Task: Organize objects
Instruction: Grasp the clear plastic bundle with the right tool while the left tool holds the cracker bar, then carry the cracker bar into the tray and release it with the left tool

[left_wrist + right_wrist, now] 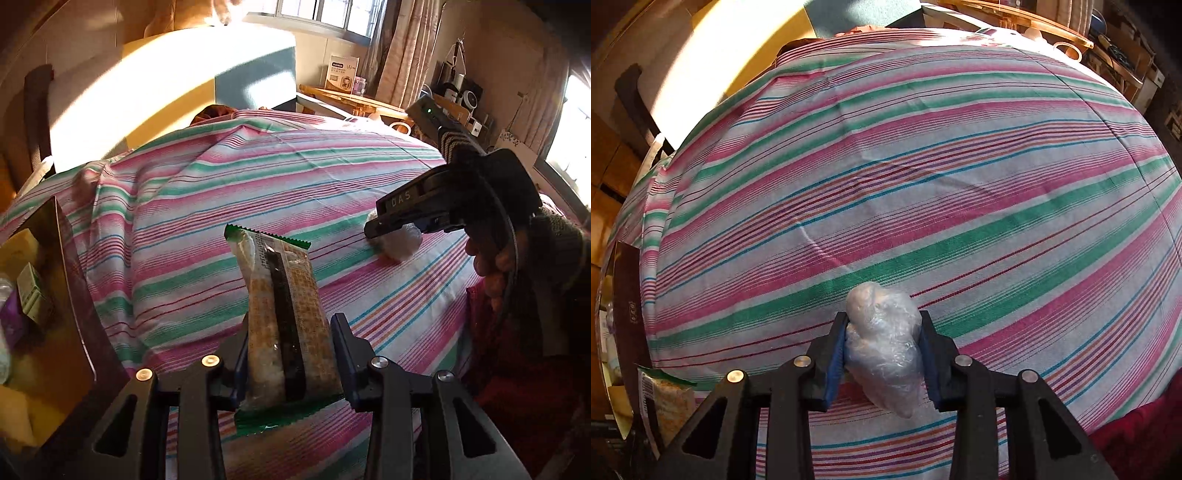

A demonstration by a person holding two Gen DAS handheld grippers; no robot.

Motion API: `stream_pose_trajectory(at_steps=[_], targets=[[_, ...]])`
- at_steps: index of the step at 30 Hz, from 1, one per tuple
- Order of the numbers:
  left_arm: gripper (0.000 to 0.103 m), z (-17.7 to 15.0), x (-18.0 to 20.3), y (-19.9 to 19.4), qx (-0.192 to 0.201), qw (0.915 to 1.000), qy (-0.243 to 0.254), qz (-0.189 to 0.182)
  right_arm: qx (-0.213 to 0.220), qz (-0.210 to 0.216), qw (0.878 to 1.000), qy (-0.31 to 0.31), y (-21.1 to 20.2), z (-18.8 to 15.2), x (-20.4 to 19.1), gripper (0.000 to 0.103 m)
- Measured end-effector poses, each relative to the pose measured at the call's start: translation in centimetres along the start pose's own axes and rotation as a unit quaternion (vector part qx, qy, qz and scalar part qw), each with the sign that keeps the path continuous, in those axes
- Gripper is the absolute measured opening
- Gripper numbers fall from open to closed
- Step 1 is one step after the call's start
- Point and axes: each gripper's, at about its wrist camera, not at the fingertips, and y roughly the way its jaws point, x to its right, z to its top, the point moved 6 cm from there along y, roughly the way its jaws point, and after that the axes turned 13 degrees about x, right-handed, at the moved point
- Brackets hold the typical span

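My left gripper [290, 354] is shut on a clear cracker packet [284, 317] with green ends, held upright above the striped bedsheet [258, 177]. My right gripper [884, 347] is shut on a crumpled ball of clear plastic wrap [884, 350], just above the sheet. In the left wrist view the right gripper [373, 230] is at the right, with the white plastic ball [404, 243] at its tip. The cracker packet's end shows at the lower left of the right wrist view [668, 398].
A dark cardboard box [70, 295] stands at the left edge of the bed and holds a green carton [33, 295] and other items. Its wall shows in the right wrist view [626, 295]. A wooden table [354, 98] and cluttered shelves stand beyond the bed.
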Motion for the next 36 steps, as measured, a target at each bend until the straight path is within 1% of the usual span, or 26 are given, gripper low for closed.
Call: stream_pose_trajectory(at_steps=[2, 6, 11, 20, 28, 30, 32, 34, 36], targets=[[0.040, 0.8, -0.3, -1.3, 0.015, 0.9999, -0.001, 0.008, 0.002, -0.009, 1.000, -0.015, 0.0, -0.1, -0.2, 0.037], [0.040, 2.3, -1.4, -4.0, 0.045, 0.9986, 0.001, 0.030, 0.005, -0.014, 1.000, -0.024, -0.1, -0.1, -0.2, 0.037], [0.040, 3.2, -3.4, -6.5, 0.065, 0.9963, -0.010, 0.056, 0.008, -0.026, 0.999, -0.047, -0.2, -0.2, -0.4, 0.036], [0.040, 2.5, -7.7, -9.1, 0.074, 0.9909, -0.053, 0.099, 0.012, -0.034, 0.997, -0.064, -0.5, -0.2, -0.4, 0.035], [0.040, 1.1, -11.8, -10.6, 0.070, 0.9845, -0.099, 0.127, 0.017, -0.045, 0.995, -0.087, -0.7, -0.2, -0.5, 0.035], [0.040, 0.6, -13.1, -11.2, 0.070, 0.9822, -0.112, 0.134, 0.018, -0.047, 0.994, -0.092, -0.7, -0.2, -0.6, 0.035], [0.040, 0.1, -14.8, -12.2, 0.073, 0.9784, -0.139, 0.134, 0.019, -0.048, 0.994, -0.095, -0.8, -0.2, -0.6, 0.035], [0.040, -0.2, -16.9, -13.8, 0.082, 0.9716, -0.168, 0.144, 0.019, -0.049, 0.994, -0.098, -0.2, -0.5, -1.5, 0.035], [0.040, -0.6, -19.1, -15.5, 0.092, 0.9633, -0.198, 0.157, 0.020, -0.049, 0.993, -0.102, -0.3, -0.6, -1.4, 0.035]])
